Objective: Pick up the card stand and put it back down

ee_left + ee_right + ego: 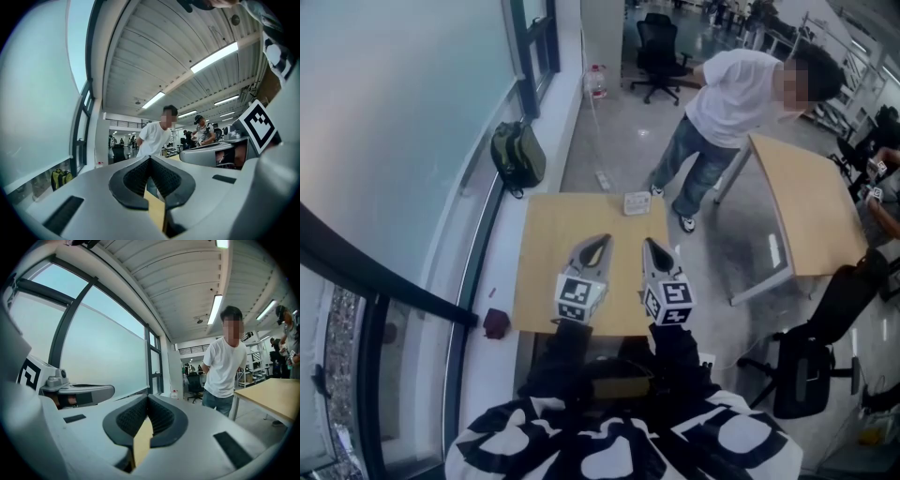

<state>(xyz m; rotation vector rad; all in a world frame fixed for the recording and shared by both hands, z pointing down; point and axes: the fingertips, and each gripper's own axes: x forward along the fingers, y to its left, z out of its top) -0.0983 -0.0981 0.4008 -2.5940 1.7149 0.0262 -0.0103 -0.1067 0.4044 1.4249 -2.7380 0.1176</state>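
Head view: left tool [602, 240] and right tool [648, 244] are held side by side over the near half of the wooden counter [546, 281], both pointing away from the wearer, marker cubes facing up.

Left tool [150, 158]: jaws together, tips meeting, nothing between them. A tan strip of counter shows through the slot behind the tips.

Right tool [147, 397]: jaws likewise together, nothing gripped. The left tool's body is visible at the left edge of the right gripper view.

Card stand [637, 202]: small pale item standing on the counter at its far edge, right of centre. It is well apart from both tools and touched by neither.

Surroundings: a person in a white shirt [727, 94] bends over beyond the counter, next to a second table [811, 202]. A green backpack [517, 155] rests by the window on the left. A black office chair [659, 52] stands farther back.
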